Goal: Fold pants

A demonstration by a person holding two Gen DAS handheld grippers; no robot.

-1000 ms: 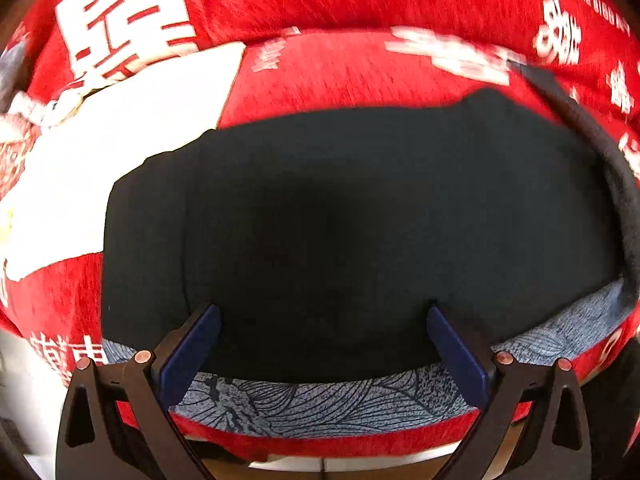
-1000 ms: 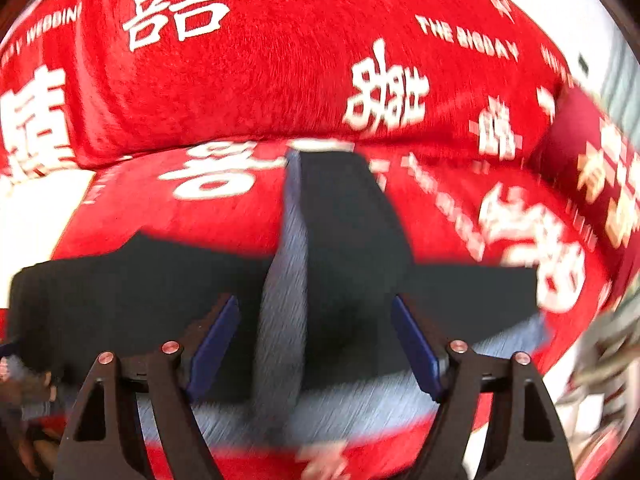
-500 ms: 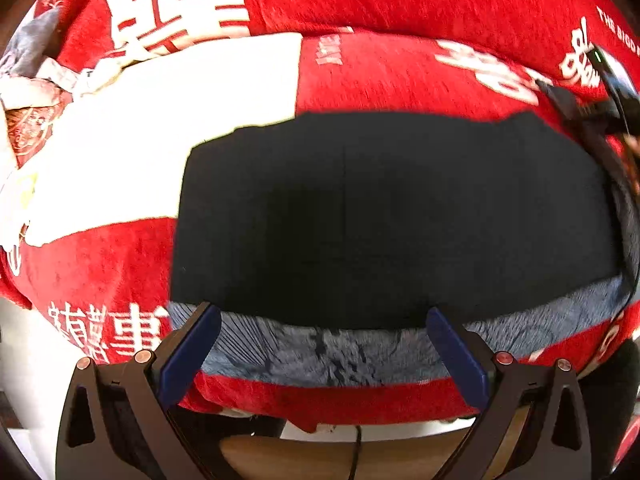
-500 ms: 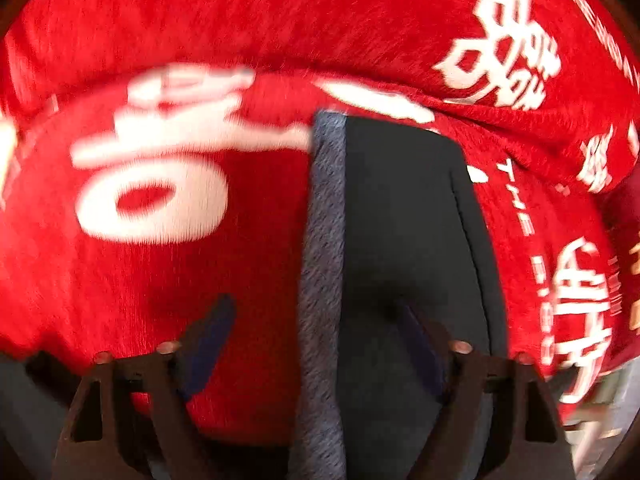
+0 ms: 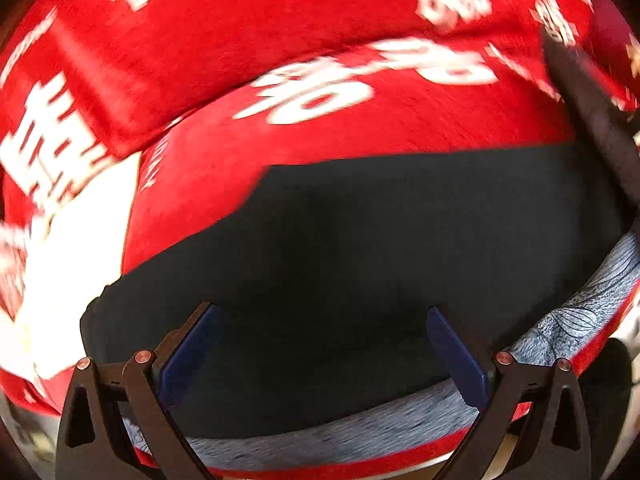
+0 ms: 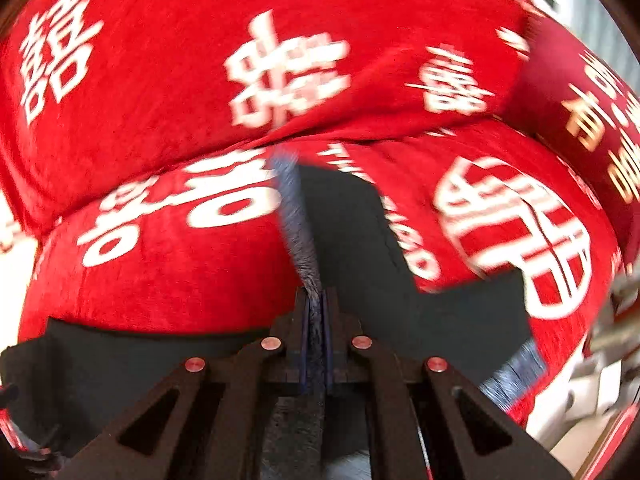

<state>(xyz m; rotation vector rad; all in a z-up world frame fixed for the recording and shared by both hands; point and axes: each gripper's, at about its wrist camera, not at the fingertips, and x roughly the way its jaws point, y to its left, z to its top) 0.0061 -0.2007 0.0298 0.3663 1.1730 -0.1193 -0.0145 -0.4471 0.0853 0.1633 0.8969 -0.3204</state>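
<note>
With the dark pants (image 5: 380, 248) spread on the red sofa cushion (image 5: 360, 128), the right gripper (image 6: 316, 344) pinches the grey trouser-leg strip while the left gripper (image 5: 320, 344), fingers spread, hovers near the hem; next, that leg likely needs carrying across.

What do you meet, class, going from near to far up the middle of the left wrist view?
Grey patterned waistband → black pants lying flat between the open left gripper fingers → red seat cushion with white characters → red back cushion.
</note>
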